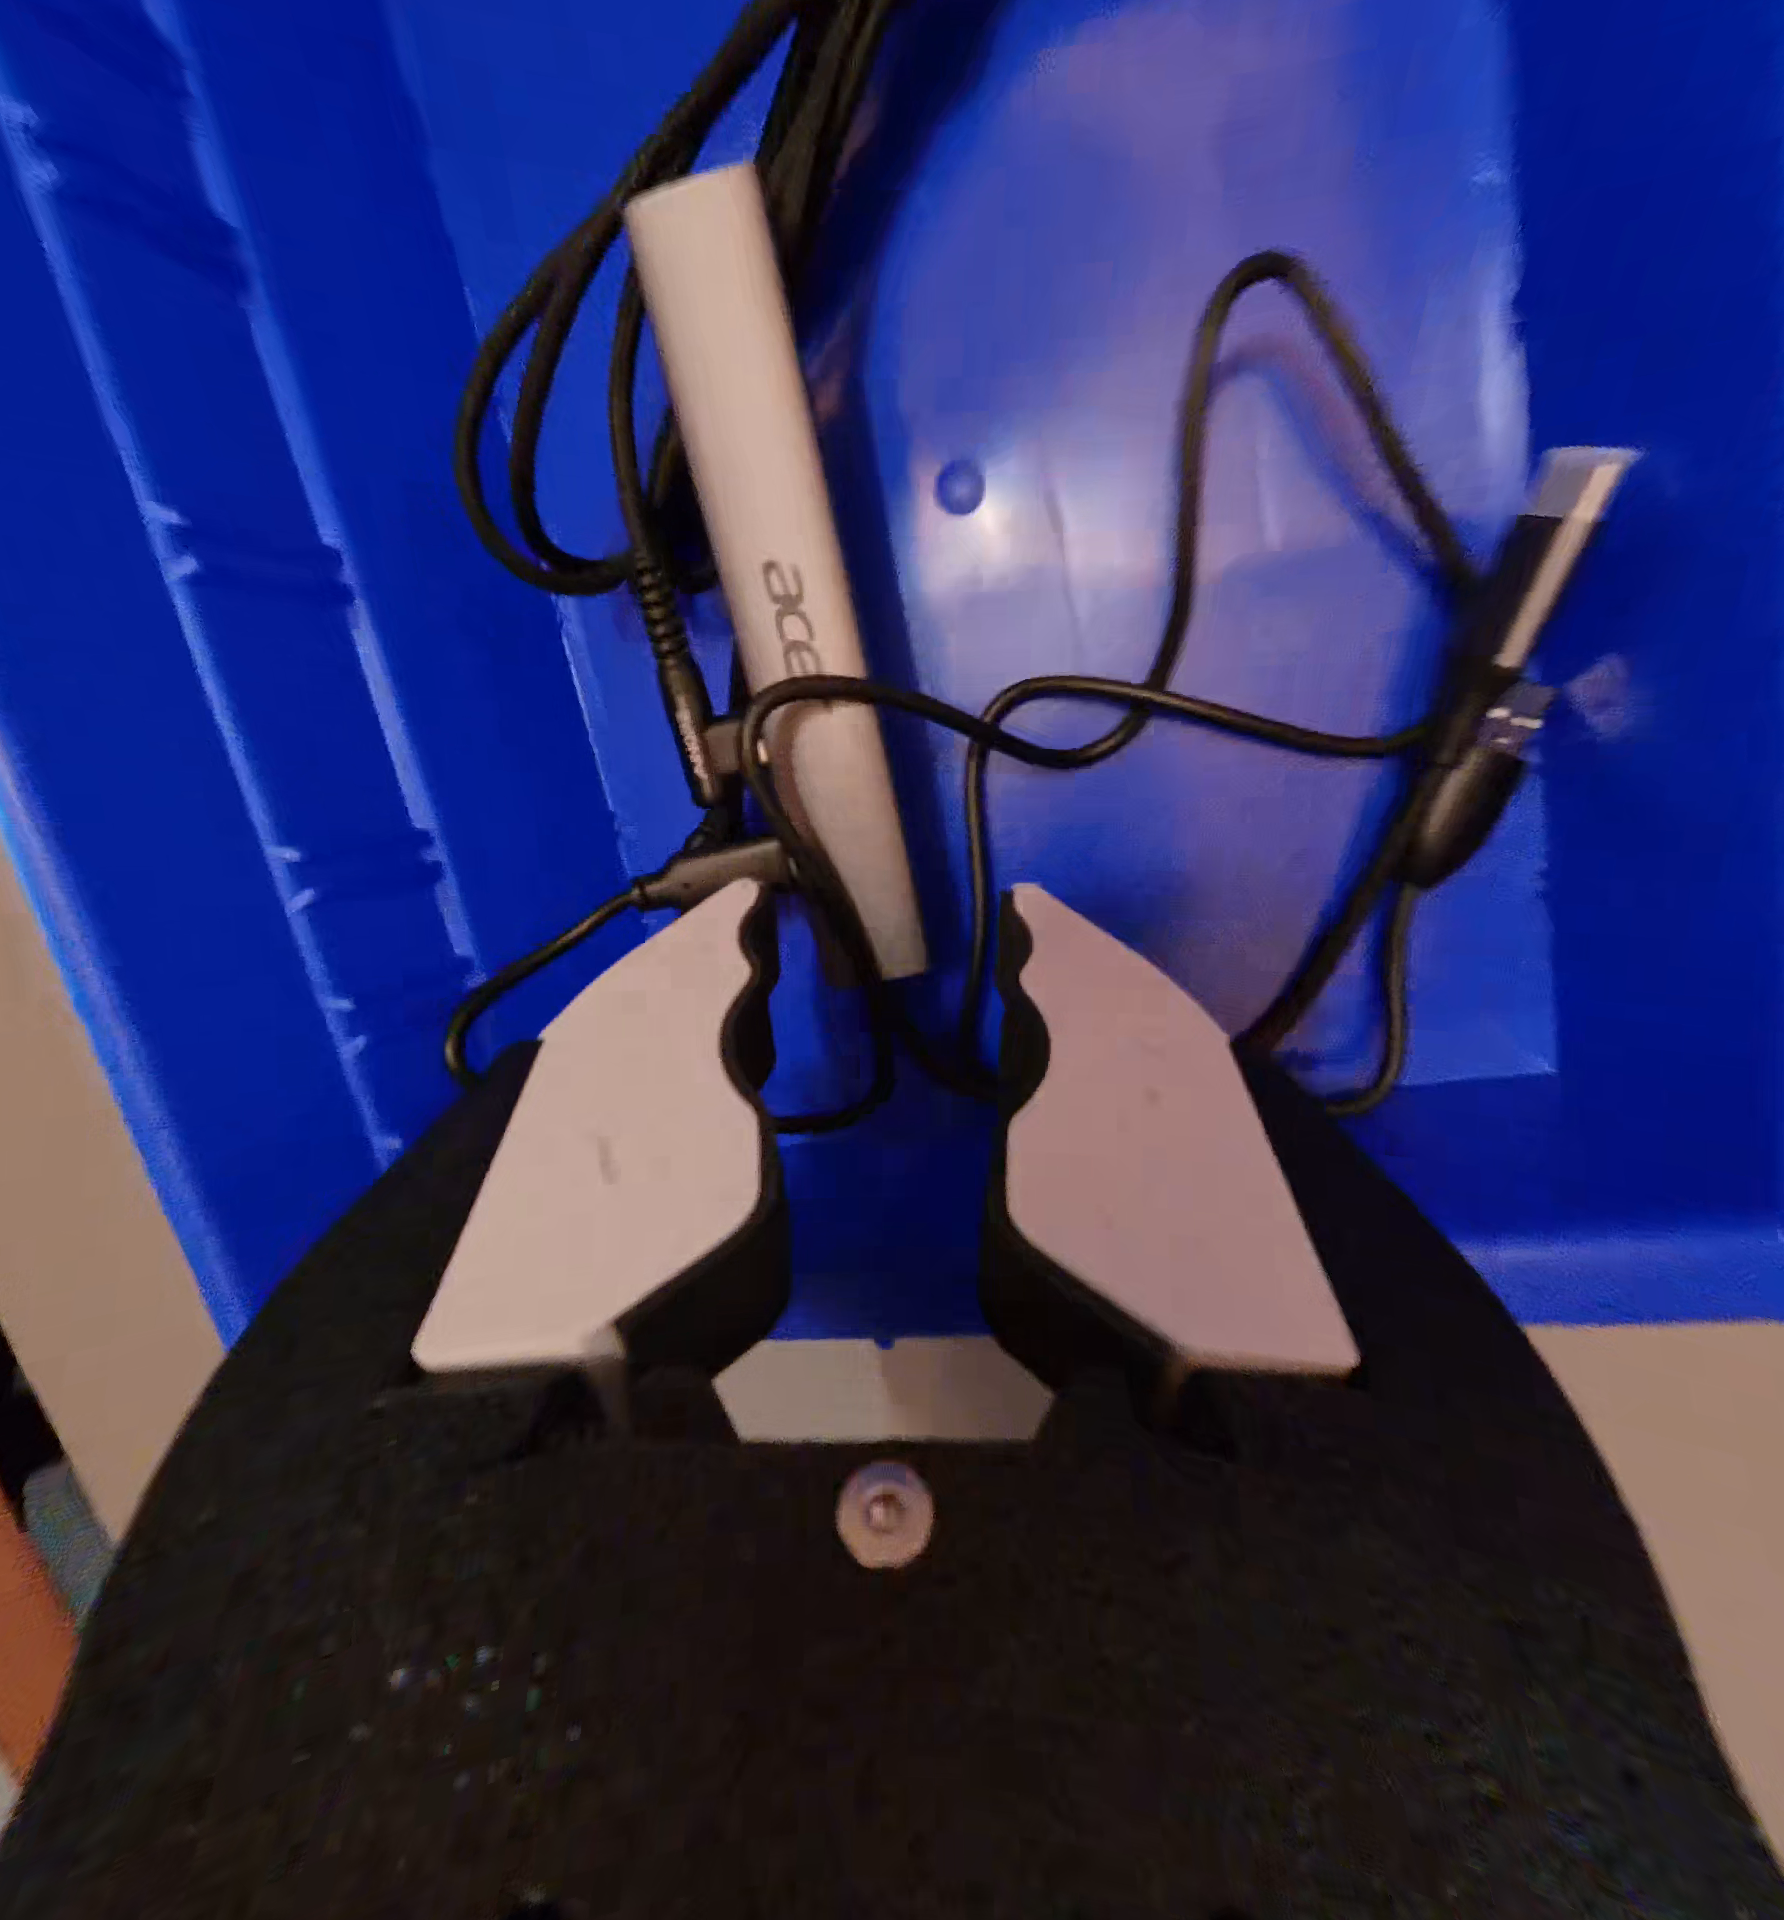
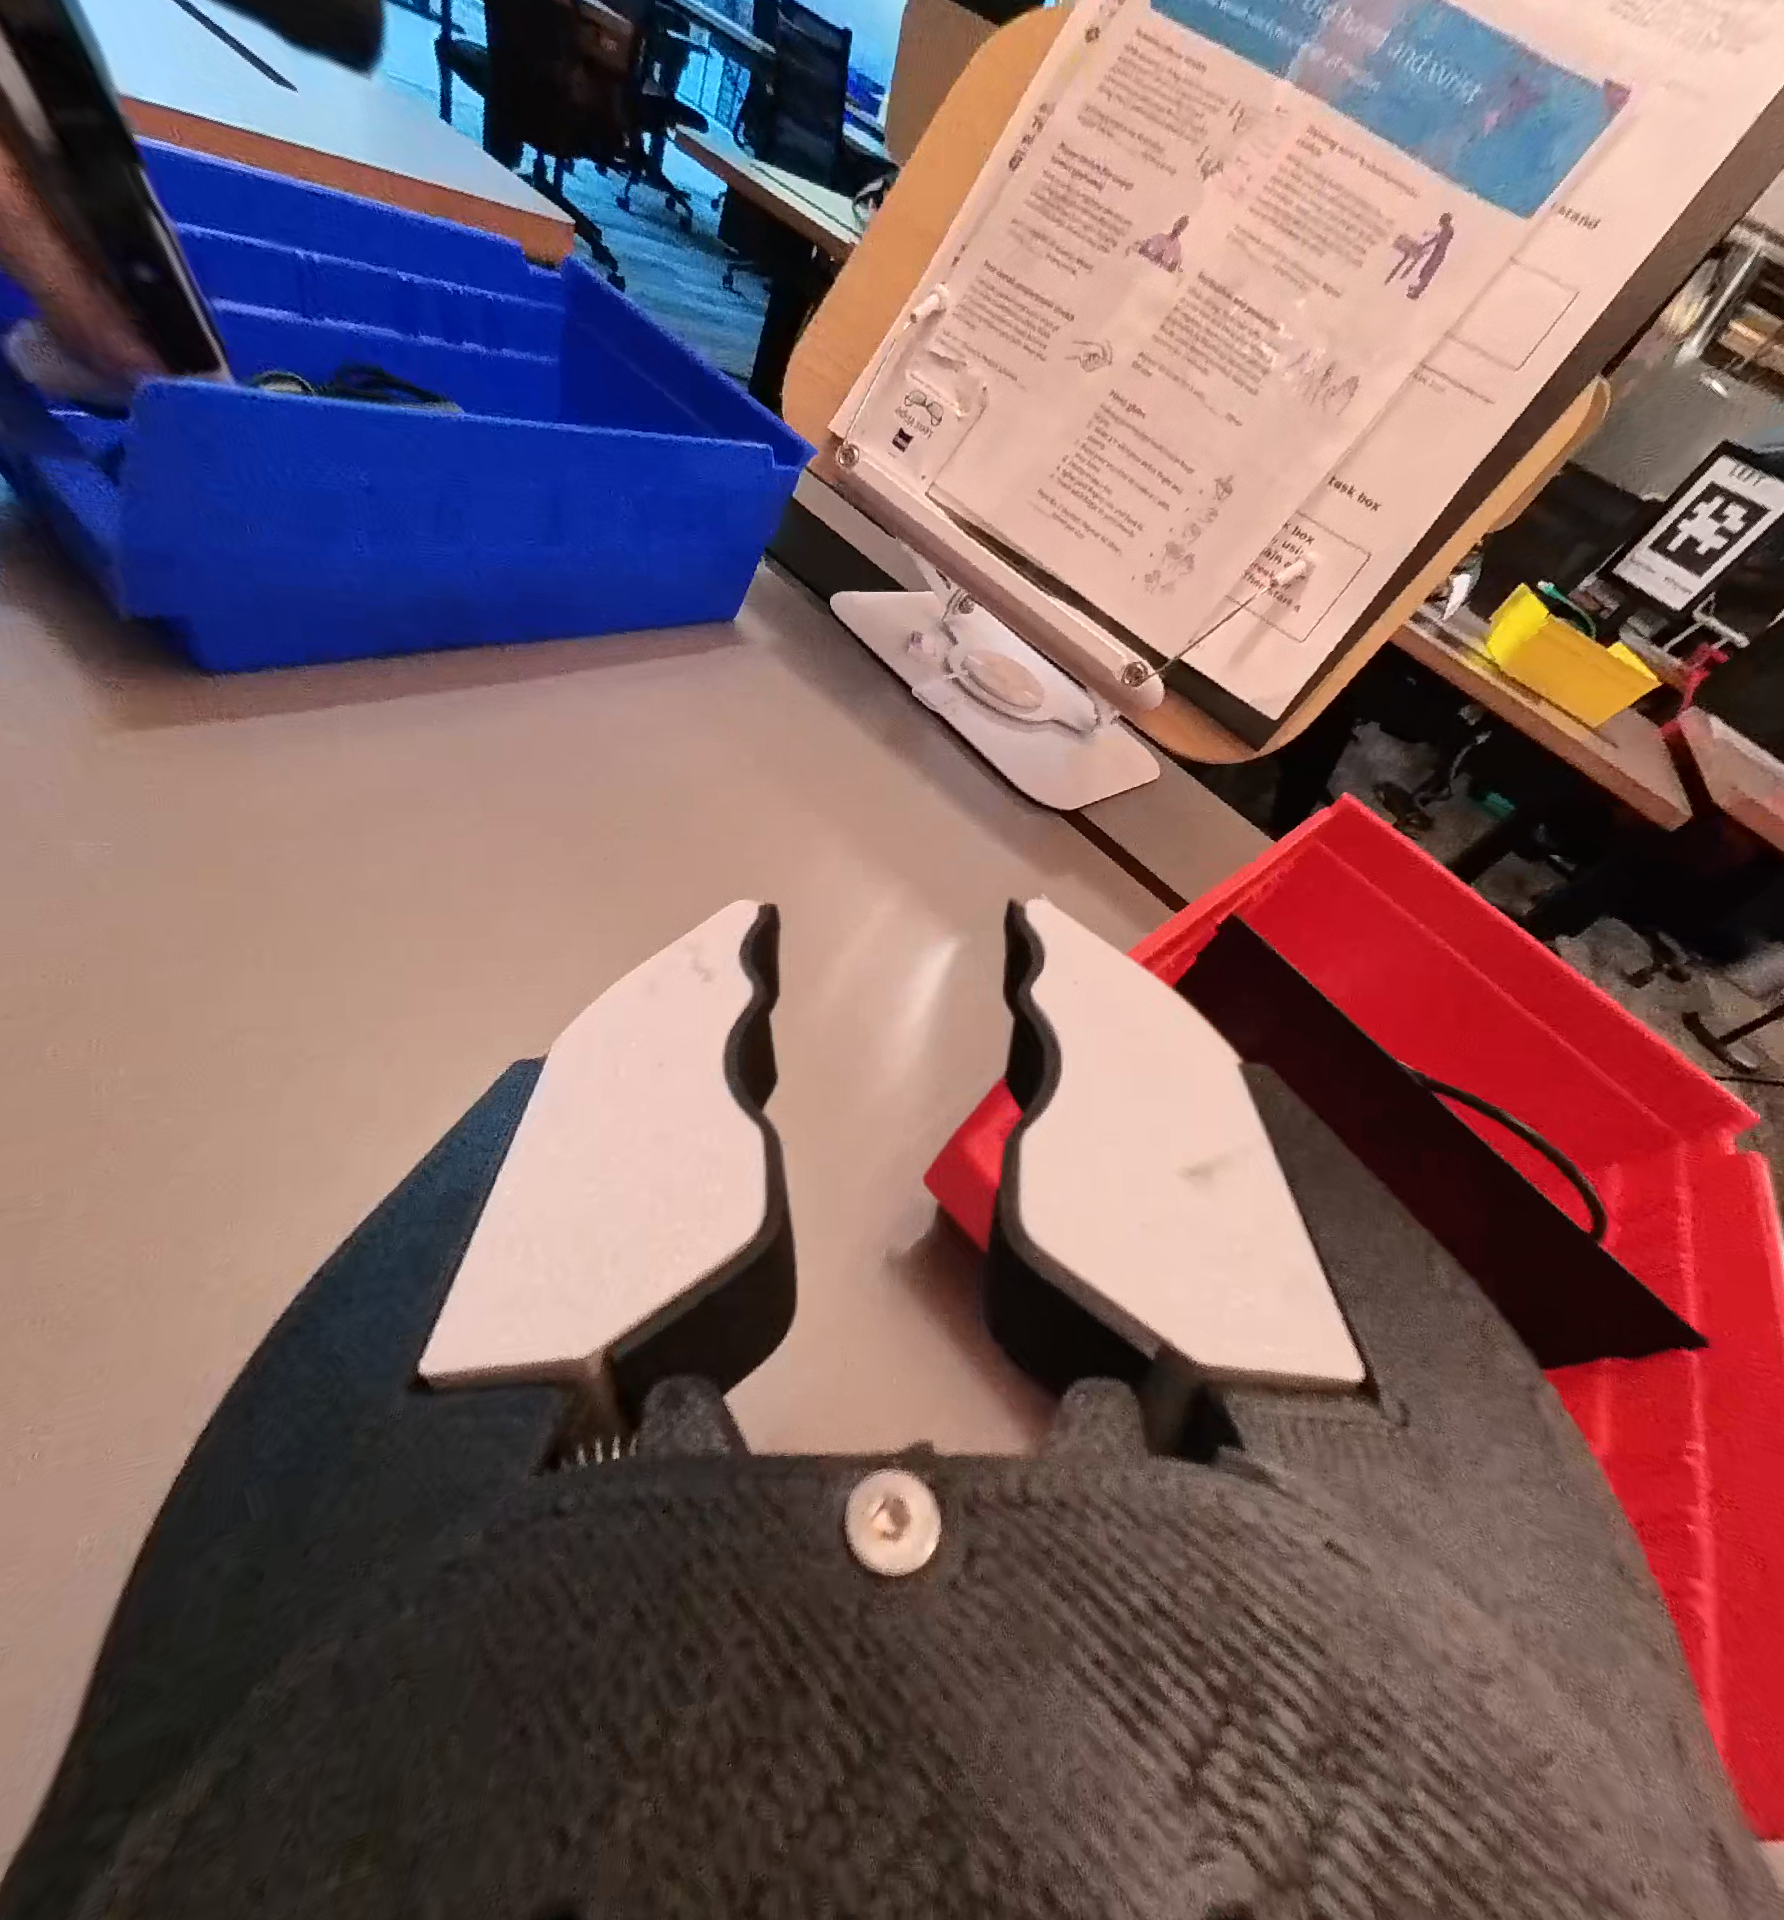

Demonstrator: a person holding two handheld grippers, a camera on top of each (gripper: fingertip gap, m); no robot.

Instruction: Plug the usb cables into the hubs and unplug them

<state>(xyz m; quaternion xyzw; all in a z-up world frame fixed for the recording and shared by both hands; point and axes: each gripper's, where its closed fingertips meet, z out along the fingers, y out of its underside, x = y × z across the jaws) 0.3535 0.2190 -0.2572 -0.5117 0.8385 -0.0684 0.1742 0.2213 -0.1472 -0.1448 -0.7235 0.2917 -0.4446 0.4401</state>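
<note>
In the left wrist view a long silver USB hub [image 1: 763, 540] lies in a blue bin [image 1: 1179, 520], with black cables [image 1: 555, 416] looped around it and plugs at its near left side. A second hub [image 1: 1553, 561] with a blue-tipped USB plug [image 1: 1511, 727] lies at the right. My left gripper [image 1: 883, 914] is open, empty, just short of the silver hub's near end. My right gripper [image 2: 888, 925] is open and empty above the grey table [image 2: 348, 883]. The blue bin [image 2: 431, 499] shows far left there, with the other gripper [image 2: 88, 208] reaching into it.
A red bin [image 2: 1490, 1039] with a black divider and a cable sits right of my right gripper. A white document stand [image 2: 1023, 686] holding printed sheets stands at the table's far edge. Chairs and other desks lie beyond. Across from one pair of fingers to the other is roughly 40 cm. To the long silver USB hub [image 1: 763, 540]: left tips about 6 cm, right tips about 40 cm.
</note>
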